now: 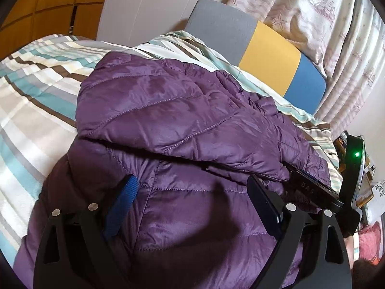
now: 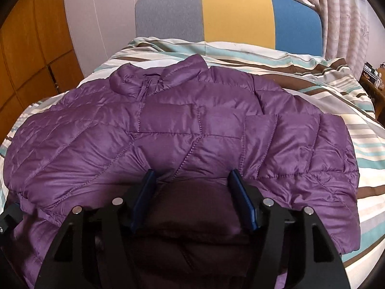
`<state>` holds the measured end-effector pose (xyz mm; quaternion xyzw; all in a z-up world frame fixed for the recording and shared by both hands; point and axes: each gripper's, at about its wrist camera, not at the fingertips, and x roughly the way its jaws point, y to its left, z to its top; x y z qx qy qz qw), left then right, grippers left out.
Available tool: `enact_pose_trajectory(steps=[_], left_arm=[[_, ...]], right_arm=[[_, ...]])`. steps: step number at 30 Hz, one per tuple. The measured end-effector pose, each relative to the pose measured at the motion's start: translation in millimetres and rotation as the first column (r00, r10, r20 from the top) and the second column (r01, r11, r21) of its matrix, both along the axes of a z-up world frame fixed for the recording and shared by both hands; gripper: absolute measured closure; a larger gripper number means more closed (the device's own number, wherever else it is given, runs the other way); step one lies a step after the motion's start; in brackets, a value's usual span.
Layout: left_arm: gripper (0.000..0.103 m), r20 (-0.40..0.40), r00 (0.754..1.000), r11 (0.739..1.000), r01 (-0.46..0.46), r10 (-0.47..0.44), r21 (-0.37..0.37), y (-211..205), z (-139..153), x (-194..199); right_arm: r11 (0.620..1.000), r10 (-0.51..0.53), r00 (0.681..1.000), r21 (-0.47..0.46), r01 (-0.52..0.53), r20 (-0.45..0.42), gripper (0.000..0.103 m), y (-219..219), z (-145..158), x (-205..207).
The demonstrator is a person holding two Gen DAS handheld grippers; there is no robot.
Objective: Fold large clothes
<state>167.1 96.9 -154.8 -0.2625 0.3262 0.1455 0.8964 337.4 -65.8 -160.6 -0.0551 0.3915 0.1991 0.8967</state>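
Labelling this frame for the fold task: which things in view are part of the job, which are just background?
Part of the job:
- purple quilted jacket, spread on the bed
- left gripper, jaws wide over the jacket
- right gripper, jacket fabric between its jaws

Just there:
- striped duvet
- grey, yellow and blue headboard
- patterned curtain
- wooden wardrobe

Striped teal, brown and cream bedspread (image 2: pixel 312 77); ahead, grey-yellow-blue padded headboard (image 2: pixel 235 16); orange wooden wardrobe (image 2: pixel 28 67) left; patterned curtains (image 2: pixel 346 24) right.

A purple quilted jacket (image 2: pixel 192 125) is lying spread across the bed, collar pointing to 12 o'clock. One sleeve is lying folded over its front.
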Motion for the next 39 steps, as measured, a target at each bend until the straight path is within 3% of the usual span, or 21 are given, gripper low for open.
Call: enact_pose_trajectory(steps=[7, 10, 12, 14, 15, 18, 22, 28, 29, 31, 32, 33, 36, 39], left_arm=[[0.012, 0.071, 0.997, 0.991, 0.017, -0.026, 0.129, 0.0, 50.3, 17.8], [0.023, 0.025, 1.000, 0.986, -0.013, 0.009, 0.165, 19.7, 55.6, 44.3], [0.032, -0.024, 0.999, 0.986, -0.038, 0.043, 0.164, 37.0, 50.3, 61.1], [0.033, -0.089, 0.993, 0.984, -0.066, 0.082, 0.168, 57.5, 37.6, 75.4], [0.040, -0.128, 0.987, 0.981, -0.073, 0.097, 0.182, 66.2, 28.6, 79.1], [0.047, -0.213, 0.972, 0.974, -0.055, 0.103, 0.218, 85.9, 1.0, 83.9], [0.047, -0.170, 0.982, 0.979, -0.052, 0.087, 0.197, 97.0, -21.0, 72.1], [0.047, -0.189, 0.977, 0.969, -0.048, 0.096, 0.241, 91.6, -21.0, 75.5], [0.045, -0.192, 0.977, 0.967, -0.046, 0.096, 0.250, 90.3, -19.4, 75.7], [0.032, -0.209, 0.973, 0.960, -0.035, 0.096, 0.277, 82.8, -11.2, 74.7], [0.017, -0.221, 0.969, 0.954, -0.041, 0.111, 0.297, 78.7, -4.6, 71.4], [0.010, -0.210, 0.968, 0.947, -0.067, 0.138, 0.314, 73.8, 4.4, 65.3], [0.009, -0.094, 0.983, 0.948, -0.125, 0.158, 0.294, 60.0, 28.5, 48.0], [0.009, -0.033, 0.995, 0.956, -0.084, 0.098, 0.280, 38.6, 47.0, 53.1]], right_arm=[[1.000, -0.012, 1.000, -0.001, 0.012, -0.001, 0.032, -5.3, -0.7, 2.6], [1.000, -0.013, 1.000, 0.002, 0.013, -0.001, 0.031, -17.2, 0.5, 1.2], [1.000, -0.014, 1.000, -0.001, 0.014, 0.000, 0.031, -16.4, -0.6, 2.8], [1.000, -0.014, 1.000, 0.002, 0.014, -0.003, 0.031, -15.3, -0.8, 2.6], [1.000, -0.014, 1.000, 0.003, 0.014, -0.003, 0.031, -17.7, 0.0, -0.2], [1.000, -0.013, 1.000, 0.003, 0.013, -0.002, 0.030, -16.5, 0.0, -0.3], [1.000, -0.001, 1.000, -0.006, 0.001, -0.002, 0.026, -14.7, -1.6, -0.3], [1.000, -0.002, 1.000, -0.016, 0.002, -0.001, 0.026, -13.3, -3.4, 0.3], [1.000, -0.002, 1.000, -0.018, 0.002, 0.000, 0.026, -13.3, -3.3, 0.3], [1.000, -0.003, 1.000, -0.020, 0.003, 0.001, 0.026, -13.3, -3.3, 0.4], [1.000, -0.006, 1.000, -0.026, 0.006, -0.001, 0.026, -13.7, -3.3, 0.6], [1.000, -0.006, 1.000, -0.026, 0.006, -0.001, 0.026, -13.4, -3.3, 0.3], [1.000, -0.006, 1.000, -0.027, 0.006, -0.001, 0.026, -13.1, -3.2, 0.2], [1.000, -0.005, 1.000, -0.025, 0.005, -0.001, 0.026, -13.7, -3.1, 0.6]])
